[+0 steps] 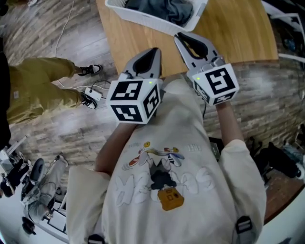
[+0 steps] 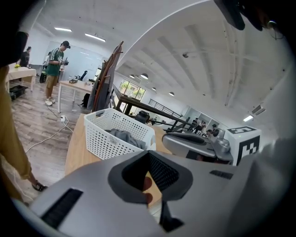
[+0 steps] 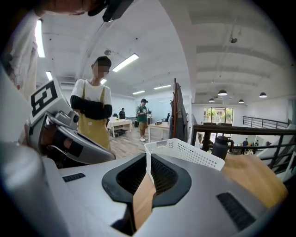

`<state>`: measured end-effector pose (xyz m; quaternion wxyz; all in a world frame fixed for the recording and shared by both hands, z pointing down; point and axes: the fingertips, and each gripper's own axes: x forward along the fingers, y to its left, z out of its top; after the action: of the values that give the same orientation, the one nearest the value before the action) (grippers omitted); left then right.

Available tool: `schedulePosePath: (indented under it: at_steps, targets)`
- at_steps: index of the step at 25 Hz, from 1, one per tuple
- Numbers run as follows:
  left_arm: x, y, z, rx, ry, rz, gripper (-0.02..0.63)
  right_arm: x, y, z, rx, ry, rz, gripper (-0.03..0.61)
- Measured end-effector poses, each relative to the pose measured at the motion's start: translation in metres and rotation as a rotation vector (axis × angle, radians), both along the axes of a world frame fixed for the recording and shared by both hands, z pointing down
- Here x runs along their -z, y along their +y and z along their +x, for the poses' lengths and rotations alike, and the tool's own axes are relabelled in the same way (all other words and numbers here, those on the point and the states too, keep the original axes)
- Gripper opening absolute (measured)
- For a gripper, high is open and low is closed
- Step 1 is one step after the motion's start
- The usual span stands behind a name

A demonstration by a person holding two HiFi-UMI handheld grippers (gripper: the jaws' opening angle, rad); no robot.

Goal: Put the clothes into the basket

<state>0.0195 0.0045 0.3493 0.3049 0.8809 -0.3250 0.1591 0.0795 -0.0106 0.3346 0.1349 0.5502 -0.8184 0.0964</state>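
A: Your left gripper point(image 2: 148, 185) is clenched, nothing between the jaws.
B: Same on your right gripper point(image 3: 143, 194): closed to a thin slit, empty. Both tips sit side by side over the near edge of your table point(image 1: 238, 33).
A: Grey clothes point(image 1: 164, 9) are in the white basket point(image 1: 143, 20) on the table, just ahead of your grippers.

Clothes point(image 1: 162, 8) in basket point(image 1: 143, 20) on table point(image 1: 238, 33); left tongs point(image 1: 152, 51) and right tongs point(image 1: 185, 39) near it.
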Motion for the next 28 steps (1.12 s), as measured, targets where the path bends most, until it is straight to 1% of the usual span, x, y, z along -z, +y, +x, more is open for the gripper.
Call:
schedulePosePath:
  at_steps: [2,6,10,13,15,18,20,22,26,28]
  targets:
    - [0.003,0.007,0.002,0.006,-0.009,0.005,0.000,0.009,0.010,0.007,0.009,-0.030,0.007,0.044]
    - [-0.001,0.028,0.016,0.004,-0.026,0.001,0.000,0.014,0.039,0.021,0.038,-0.038,0.006,0.044]
    - [0.007,0.057,0.030,-0.006,-0.016,0.001,0.000,0.018,0.071,0.033,0.042,-0.042,-0.010,0.044]
    - [0.008,0.075,0.038,-0.012,-0.012,0.005,0.000,0.023,0.093,0.042,0.035,-0.039,-0.004,0.044]
    - [0.008,0.089,0.041,-0.012,-0.012,0.014,0.000,0.025,0.108,0.046,0.013,-0.050,0.005,0.044]
    - [0.005,0.112,0.043,-0.017,-0.014,0.027,0.000,0.015,0.135,0.056,-0.078,-0.095,-0.018,0.044]
    - [0.005,0.121,0.041,-0.008,-0.012,0.037,0.000,0.007,0.146,0.056,-0.125,-0.130,-0.026,0.044]
    - [0.005,0.130,0.037,0.005,-0.015,0.043,0.000,0.006,0.157,0.053,-0.147,-0.153,-0.020,0.044]
    - [0.011,0.149,0.019,0.069,-0.011,0.079,0.000,0.014,0.182,0.042,-0.125,-0.203,0.017,0.043]
    - [0.017,0.156,0.009,0.107,-0.004,0.107,0.000,0.016,0.188,0.034,-0.108,-0.201,0.026,0.043]
